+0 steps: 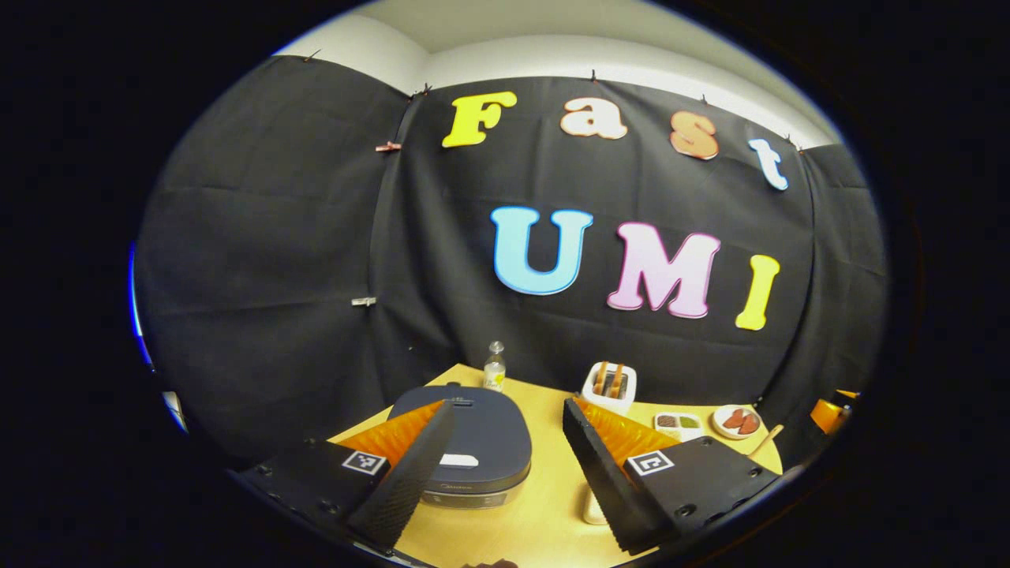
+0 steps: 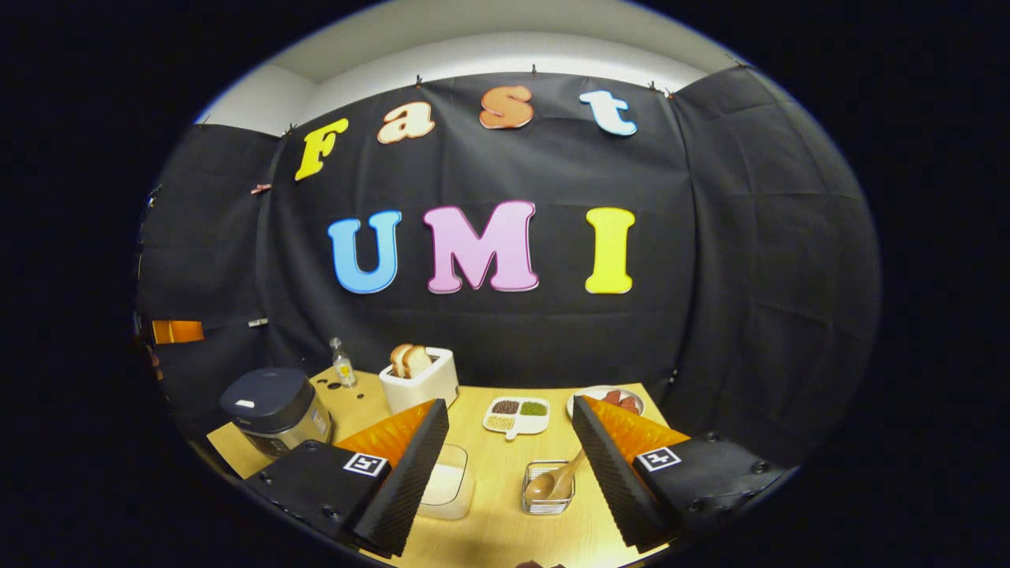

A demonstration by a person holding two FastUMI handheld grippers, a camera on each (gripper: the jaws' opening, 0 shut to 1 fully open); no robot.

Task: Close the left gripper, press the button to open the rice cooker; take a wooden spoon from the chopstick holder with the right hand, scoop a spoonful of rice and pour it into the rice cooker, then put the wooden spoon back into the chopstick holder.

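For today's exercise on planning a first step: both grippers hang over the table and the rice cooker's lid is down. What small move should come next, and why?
Probably bring the left gripper fingers together. They stand wide apart above the rice cooker, whose lid is down, and the button calls for a closed tip. The wooden spoon rests in its holder, so the right gripper can wait.

Wooden table [image 2: 505,521] with rice cooker [image 2: 272,409], toaster [image 2: 420,379], chopstick holder [image 2: 547,487].

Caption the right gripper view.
Open hand-held gripper faces wooden spoon in its holder; rice cooker closed.
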